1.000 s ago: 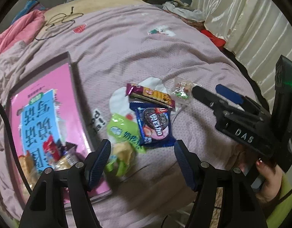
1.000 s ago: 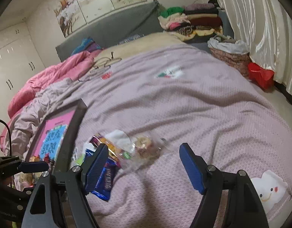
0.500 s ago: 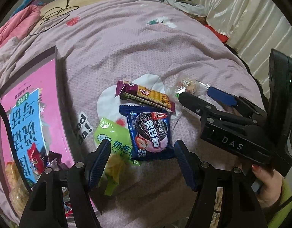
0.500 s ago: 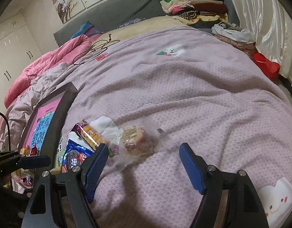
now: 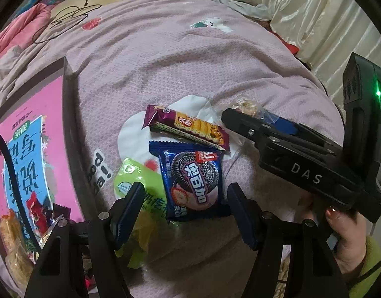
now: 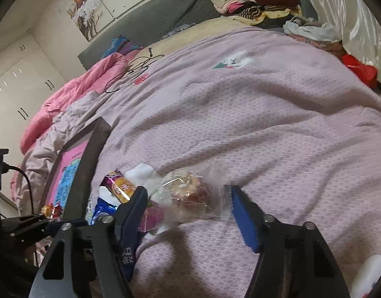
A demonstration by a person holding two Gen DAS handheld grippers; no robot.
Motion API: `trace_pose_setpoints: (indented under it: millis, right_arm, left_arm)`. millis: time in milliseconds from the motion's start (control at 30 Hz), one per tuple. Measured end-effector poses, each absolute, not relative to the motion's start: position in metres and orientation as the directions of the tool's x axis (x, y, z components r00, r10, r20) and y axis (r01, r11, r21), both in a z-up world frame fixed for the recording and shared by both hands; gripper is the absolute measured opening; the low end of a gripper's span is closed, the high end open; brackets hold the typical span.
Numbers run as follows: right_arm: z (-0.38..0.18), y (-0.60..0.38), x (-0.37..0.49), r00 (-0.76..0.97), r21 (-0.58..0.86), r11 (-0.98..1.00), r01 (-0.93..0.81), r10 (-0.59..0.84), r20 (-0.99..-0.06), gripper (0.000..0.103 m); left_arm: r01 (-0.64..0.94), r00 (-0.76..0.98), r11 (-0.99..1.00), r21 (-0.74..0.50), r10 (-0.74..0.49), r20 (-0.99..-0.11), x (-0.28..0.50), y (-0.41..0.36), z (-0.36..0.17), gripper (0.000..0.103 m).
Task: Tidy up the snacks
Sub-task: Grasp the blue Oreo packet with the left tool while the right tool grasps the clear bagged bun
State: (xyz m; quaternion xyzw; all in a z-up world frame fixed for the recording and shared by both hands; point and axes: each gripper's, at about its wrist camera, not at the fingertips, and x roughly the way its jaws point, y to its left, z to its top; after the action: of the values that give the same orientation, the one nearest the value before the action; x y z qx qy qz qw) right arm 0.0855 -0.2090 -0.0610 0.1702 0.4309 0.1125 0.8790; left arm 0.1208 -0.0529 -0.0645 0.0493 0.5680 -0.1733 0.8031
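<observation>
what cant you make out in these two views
- Clear-wrapped snack: right wrist view, motion-blurred; contents unreadable.
- Green packet: left wrist view, its lower part sits behind the left gripper.
- Snacks in the pink box: left wrist view, cut off by the frame edge.

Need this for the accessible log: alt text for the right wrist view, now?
The right gripper has its jaws open around a clear-wrapped pastry on a pale purple bedspread. To their left lie a blue cookie pack and a purple biscuit pack, beside a dark-rimmed box.
</observation>
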Motion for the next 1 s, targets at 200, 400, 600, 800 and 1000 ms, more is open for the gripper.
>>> trace_pose_setpoints:
  millis: [200,400,600,800,1000]
  right_arm:
    - [-0.062,-0.205,0.090,0.602,0.415,0.906,-0.080,0.376,-0.704,0.055]
    - [-0.060,-0.197,0.091,0.604,0.401,0.909,-0.114,0.384,-0.698,0.052]
    - [-0.050,-0.192,0.086,0.635,0.374,0.914,-0.159,0.385,-0.670,0.051]
    - [-0.045,-0.202,0.084,0.664,0.394,0.910,-0.130,0.374,-0.647,0.051]
    - [-0.044,-0.209,0.084,0.670,0.405,0.906,-0.121,0.375,-0.640,0.051]
  left_arm:
    - [0.336,0.291,0.934,-0.121,-0.225,-0.930,0.123,-0.057,-0.067,0.071]
    - [0.336,0.287,0.935,-0.113,-0.216,-0.933,0.124,-0.063,-0.073,0.071]
    - [0.330,0.293,0.937,-0.118,-0.220,-0.930,0.124,-0.066,-0.075,0.069]
    - [0.310,0.288,0.943,-0.121,-0.215,-0.933,0.128,-0.066,-0.078,0.054]
    - [0.319,0.290,0.942,-0.109,-0.206,-0.935,0.128,-0.068,-0.079,0.053]
